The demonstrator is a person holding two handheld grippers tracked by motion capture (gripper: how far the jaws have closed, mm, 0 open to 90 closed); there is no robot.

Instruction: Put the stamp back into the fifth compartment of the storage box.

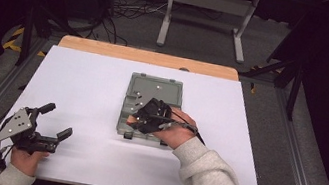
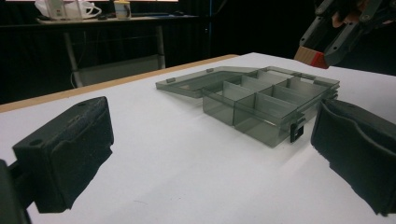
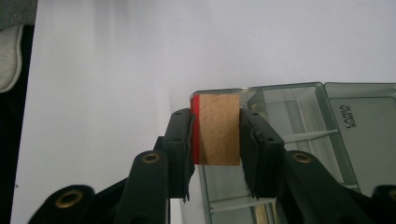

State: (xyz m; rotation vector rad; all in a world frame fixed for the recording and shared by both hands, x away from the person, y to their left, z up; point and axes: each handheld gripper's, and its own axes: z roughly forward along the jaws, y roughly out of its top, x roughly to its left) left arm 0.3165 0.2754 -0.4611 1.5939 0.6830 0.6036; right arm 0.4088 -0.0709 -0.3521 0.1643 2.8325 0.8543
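Observation:
A clear grey compartment box (image 1: 153, 101) lies open in the middle of the white table, its lid (image 1: 157, 87) flat on the far side. My right gripper (image 1: 136, 120) hovers over the box's near left corner, shut on a small wooden block (image 3: 218, 129) with one red face. That block (image 2: 311, 57) hangs above the box (image 2: 261, 100) in the left gripper view. In the right gripper view the block sits over the box's corner compartment (image 3: 280, 140). At the table's near left my left gripper (image 1: 57, 120) rests open, holding nothing, its jaws pointing at the box.
The white sheet (image 1: 82, 89) covers the table, with a wooden edge (image 1: 148, 57) at the far side. Metal rails (image 1: 294, 155) run along both sides. Table legs and cables (image 1: 130, 11) stand on the floor beyond.

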